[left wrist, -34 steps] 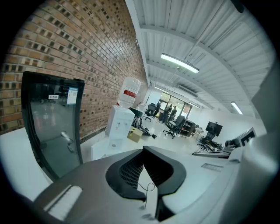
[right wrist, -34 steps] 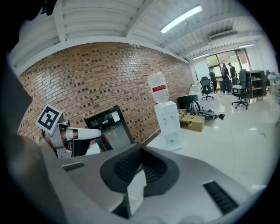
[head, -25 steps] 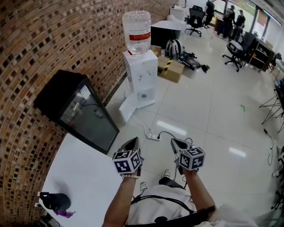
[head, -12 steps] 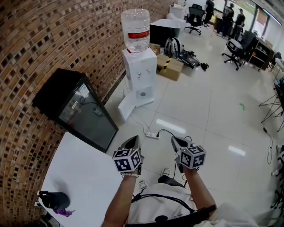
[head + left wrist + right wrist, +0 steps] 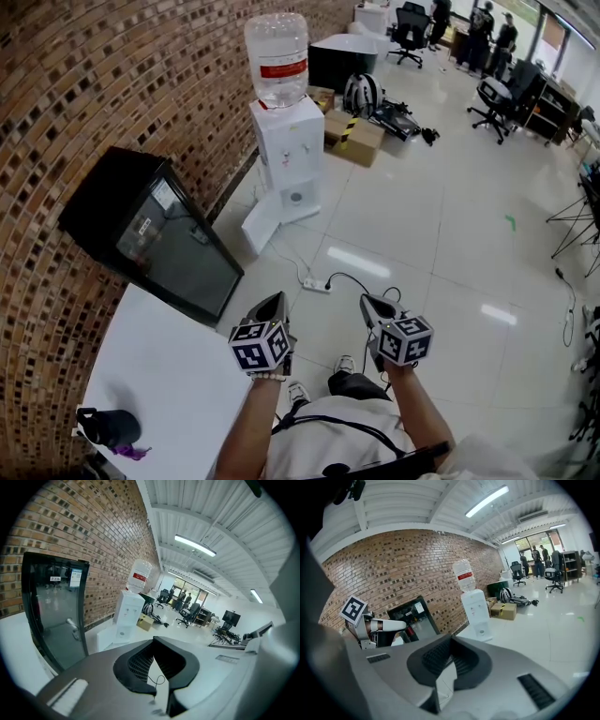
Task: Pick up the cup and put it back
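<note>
Big open office with a brick wall (image 5: 56, 112) down the left and pale shiny floor (image 5: 450, 234) everywhere else; chairs and a few people way off at the back. White table (image 5: 178, 384) fills the near-left corner; a black glass-front cabinet (image 5: 155, 239) sits at its far end against the wall; a water cooler (image 5: 286, 141) stands beyond that.

Left gripper (image 5: 273, 306) and right gripper (image 5: 373, 307) are both held out in front, side by side, roughly over the table's edge and the floor; both are clenched tight with nothing between the jaws.

Cup (image 5: 111, 427) is the dark one standing on the near-left corner of the table, well apart from either gripper; nobody's touching it. My guess is the pick-up hasn't started, though a finished put-back would look the same.

Bare tabletop lies between the left gripper and the cup, so nothing really blocks it; only a small purple thing (image 5: 131, 452) just beside the cup could get knocked; the power strip (image 5: 317, 284) is down on the floor, out of the way.
</note>
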